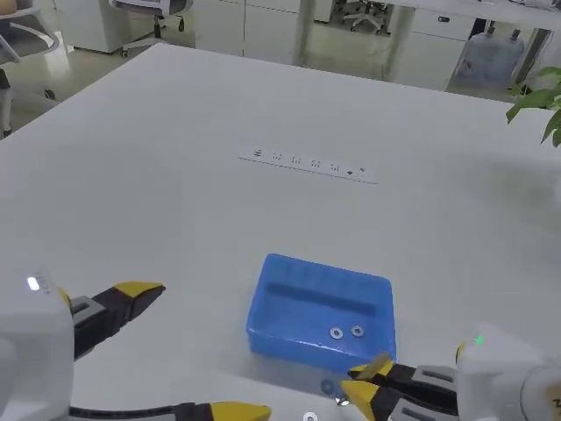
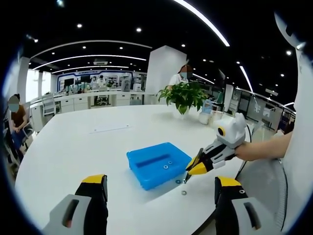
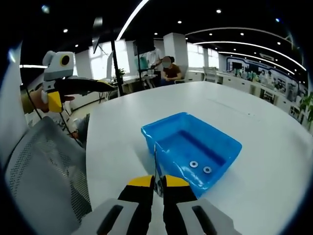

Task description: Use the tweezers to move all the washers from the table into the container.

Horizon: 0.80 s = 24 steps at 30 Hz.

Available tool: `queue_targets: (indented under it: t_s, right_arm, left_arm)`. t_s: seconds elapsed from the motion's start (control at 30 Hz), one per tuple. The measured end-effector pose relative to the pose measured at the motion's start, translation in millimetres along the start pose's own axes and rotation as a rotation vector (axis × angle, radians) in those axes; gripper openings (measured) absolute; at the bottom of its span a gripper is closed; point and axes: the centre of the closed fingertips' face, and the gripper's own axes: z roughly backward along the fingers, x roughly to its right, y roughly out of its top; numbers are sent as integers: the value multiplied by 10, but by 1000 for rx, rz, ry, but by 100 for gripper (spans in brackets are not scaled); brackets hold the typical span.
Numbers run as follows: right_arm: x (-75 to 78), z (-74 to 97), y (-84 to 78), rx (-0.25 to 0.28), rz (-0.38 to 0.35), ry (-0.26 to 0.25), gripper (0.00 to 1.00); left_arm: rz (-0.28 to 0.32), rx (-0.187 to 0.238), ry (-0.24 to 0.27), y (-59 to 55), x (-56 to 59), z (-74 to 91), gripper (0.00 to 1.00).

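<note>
The right gripper (image 3: 156, 181) has its yellow-tipped jaws pressed together on a pair of slim metal tweezers (image 3: 155, 164). It clamps them low on the shank, so the fine points reach well ahead of the bulky jaws. That seems the reason for the hold, since the jaws themselves look too blunt for such small parts. Whether the points carry anything I cannot tell; they are too thin to read. In the left gripper view they angle down toward the white table (image 1: 175, 175), just outside the near wall of the blue rectangular plastic container (image 1: 280, 338). Two small silver ring washers (image 2: 184, 193) lie on the tabletop right beside them, one nearly at the points and one a little nearer the table edge. Two further washers (image 3: 193, 164) rest flat on the container's floor, close together by the wall facing the person, likely because that is the nearest spot to drop them over the rim. As I judge it, the task is about half done and the step in hand is a pick from the table. The left gripper (image 1: 193, 349) has its jaws spread wide with nothing between them. It is held off to the side above the table and well apart from the container, probably to keep clear of the work. Nothing steadies the container, so a knock against its wall could shift it.
</note>
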Motion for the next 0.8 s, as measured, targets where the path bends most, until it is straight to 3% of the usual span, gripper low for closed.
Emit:
queue_targets:
  t_s: [0.17,0.4,0.8]
  right_arm:
    - [-34,11,-12,13,-52,13,3]
    - [-65,38,-6,12,-59,15,3]
    - [17,152,207,91,-117,0,3]
  left_arm:
    - [2,0,0,-4,-2,-4,92]
    - [-2,-4,-3,-10,4,-10,92]
    - [-2,-8,-1,-19,8,-5,92]
